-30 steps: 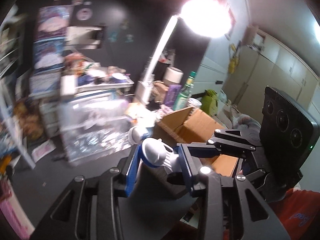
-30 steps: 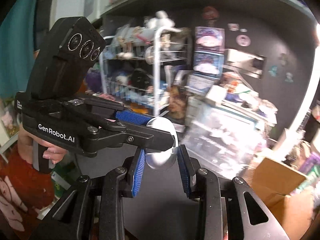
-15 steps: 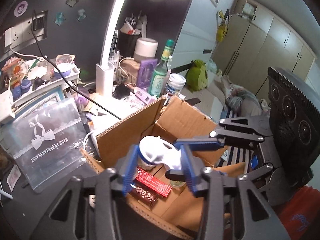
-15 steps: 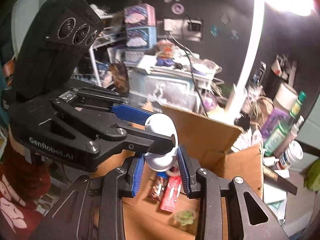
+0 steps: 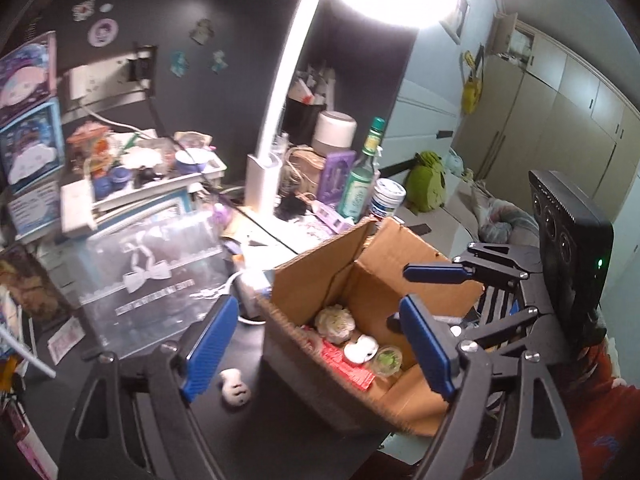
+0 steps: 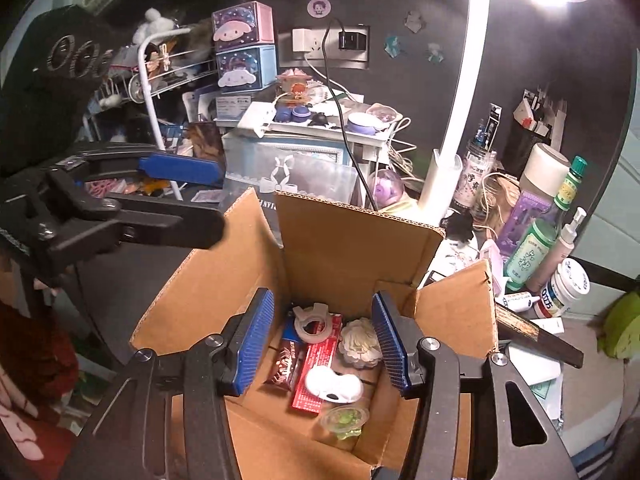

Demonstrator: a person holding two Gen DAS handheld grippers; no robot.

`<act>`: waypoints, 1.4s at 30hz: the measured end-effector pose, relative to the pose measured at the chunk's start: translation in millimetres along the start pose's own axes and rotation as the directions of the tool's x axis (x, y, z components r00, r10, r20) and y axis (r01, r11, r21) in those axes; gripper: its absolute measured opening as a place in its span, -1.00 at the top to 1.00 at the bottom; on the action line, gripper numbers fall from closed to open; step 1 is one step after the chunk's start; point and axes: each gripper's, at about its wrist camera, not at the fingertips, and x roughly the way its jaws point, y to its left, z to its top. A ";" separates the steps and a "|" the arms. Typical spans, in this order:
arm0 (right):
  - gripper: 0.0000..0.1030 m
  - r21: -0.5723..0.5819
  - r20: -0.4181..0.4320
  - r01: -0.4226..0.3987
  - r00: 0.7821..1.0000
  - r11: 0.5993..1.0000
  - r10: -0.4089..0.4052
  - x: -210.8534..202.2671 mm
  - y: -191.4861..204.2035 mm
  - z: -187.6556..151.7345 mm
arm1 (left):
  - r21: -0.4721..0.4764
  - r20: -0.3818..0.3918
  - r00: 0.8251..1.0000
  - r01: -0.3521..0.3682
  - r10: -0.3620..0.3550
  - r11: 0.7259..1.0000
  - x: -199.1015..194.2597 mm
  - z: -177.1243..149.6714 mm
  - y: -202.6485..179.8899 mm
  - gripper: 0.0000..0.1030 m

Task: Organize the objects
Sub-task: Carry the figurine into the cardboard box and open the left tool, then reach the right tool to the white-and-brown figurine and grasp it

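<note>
Both the left gripper (image 5: 316,344) and right gripper (image 6: 324,340) hover with fingers spread, released, above the open brown cardboard box (image 6: 328,240), where the white rounded plastic piece (image 6: 334,386) lies among gathered items

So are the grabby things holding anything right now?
No. Both are open and empty: the left hand-held gripper and the right hand-held gripper over the cardboard box, where a white object lies.

cardboard box (image 6: 224,280): brown corrugated paperboard, matt, raw fluted edges. white case (image 6: 334,386) inside it: smooth glossy plastic. red packet (image 6: 316,360): glossy printed wrapper. desk (image 5: 280,440): dark, matt, smooth. right hand-held gripper (image 6: 324,338): matt black plastic frame, ribbed blue pads (image 6: 256,336), bright metal screws. green bottle (image 5: 358,188): glossy glass.
</note>
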 end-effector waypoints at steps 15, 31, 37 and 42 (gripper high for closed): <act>0.08 -0.118 0.072 -0.186 0.978 0.975 0.195 -3.1 143.5 14.4 | -0.131 0.118 0.970 -0.196 0.211 0.972 -103.5 -85.9 82.2 -0.65; 0.08 0.038 -0.128 0.052 0.991 0.998 -0.047 140.7 182.2 -41.8 | -0.211 0.025 0.971 -0.227 0.238 0.951 -104.6 -194.4 140.2 -0.66; 0.08 0.023 -0.152 0.216 0.966 0.976 -0.210 177.7 157.2 -38.1 | -0.221 0.034 0.976 -0.204 0.217 0.954 -106.8 -198.6 142.6 -0.66; 0.14 0.024 -0.159 0.263 0.953 0.964 -0.256 197.1 145.0 -33.0 | -0.219 0.044 0.976 -0.198 0.212 0.955 -108.3 -196.1 143.1 -0.66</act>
